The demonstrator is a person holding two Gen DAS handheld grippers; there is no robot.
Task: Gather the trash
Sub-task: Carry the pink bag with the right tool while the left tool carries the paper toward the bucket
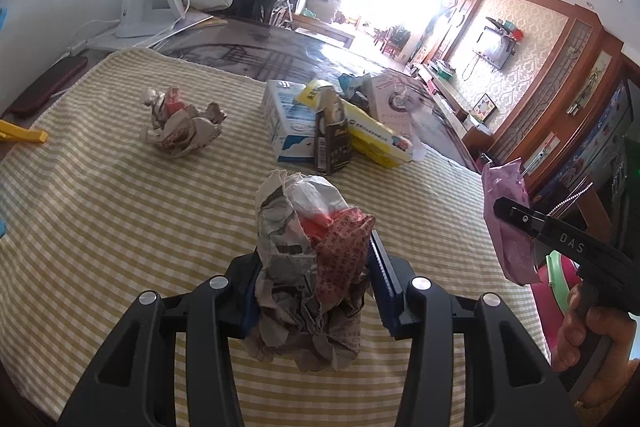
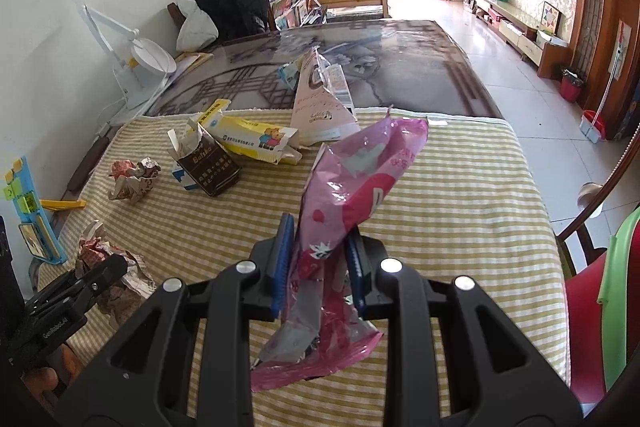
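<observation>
Living room, tiled floor, bright far window; dark patterned table with a yellow-and-white checked cloth (image 1: 100, 211) over its near half.

Item 1: crumpled newspaper ball (image 1: 312, 267). Clamped between the blue pads of the left gripper (image 1: 314, 287), which presses on both its sides. Sits directly between the fingers, near centre of the left wrist view, its lower folds hanging close over the cloth; whether it rests on the cloth cannot be told. Likely gripped at mid-height so the loose paper does not slip.

Item 2: pink plastic wrapper (image 2: 340, 227). Pinched flat by the right gripper (image 2: 320, 267), jaws fully clenched on its waist. Upper end stands above the fingers, lower end trails beneath them. Held out near the right edge of the cloth, probably bound for a bin not in view.

Item 3: second newspaper ball (image 1: 180, 127). Loose on the cloth, far left, well apart from both grippers.

Item 4: heap of cartons, far centre: brown cigarette pack (image 2: 212, 163), yellow box (image 2: 256, 139), blue-and-white carton (image 1: 284, 123), pink pouch (image 2: 320, 107). Uncollected.

Item 5: white desk lamp (image 2: 140, 59), far left; not trash.
</observation>
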